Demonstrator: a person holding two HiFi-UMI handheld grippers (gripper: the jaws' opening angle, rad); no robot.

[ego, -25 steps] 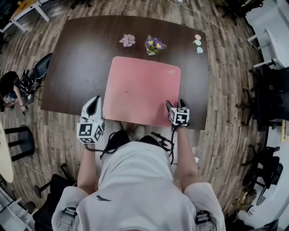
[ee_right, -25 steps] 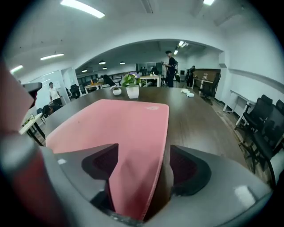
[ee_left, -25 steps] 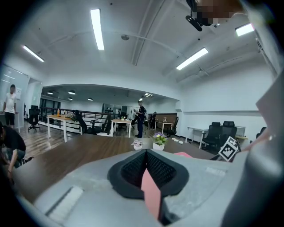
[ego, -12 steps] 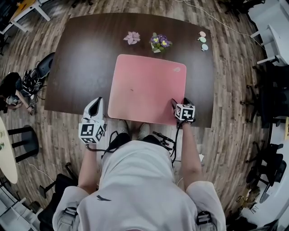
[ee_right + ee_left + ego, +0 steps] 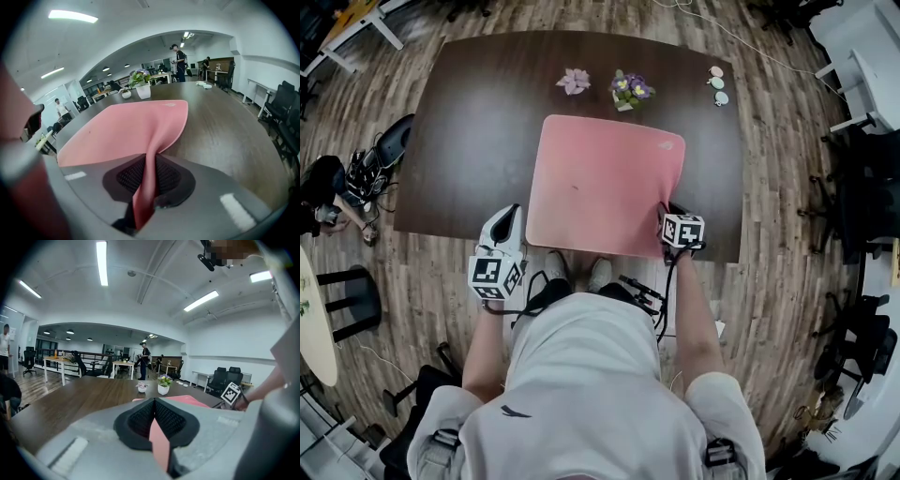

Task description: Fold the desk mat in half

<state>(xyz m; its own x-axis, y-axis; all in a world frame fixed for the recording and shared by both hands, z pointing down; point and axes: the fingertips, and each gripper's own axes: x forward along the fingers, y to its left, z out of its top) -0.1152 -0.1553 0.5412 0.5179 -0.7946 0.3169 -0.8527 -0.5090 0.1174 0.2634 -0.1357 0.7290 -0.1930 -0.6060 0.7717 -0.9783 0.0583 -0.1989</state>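
Desk mat (image 5: pixel 605 187): near edge pinched at both corners, lower centre of head view. left gripper (image 5: pixel 510 221) clamped on near-left corner. right gripper (image 5: pixel 667 214) jaws closing, near-right corner between pads. Remainder flat on dark table (image 5: pixel 469 141), mid-frame.

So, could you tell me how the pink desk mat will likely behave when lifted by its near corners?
Probably floppy: the desk mat curls up sharply where the right gripper, fingers closing, pinches its corner. Likely light, since it looks thin in the left gripper. The unheld middle would probably sag.
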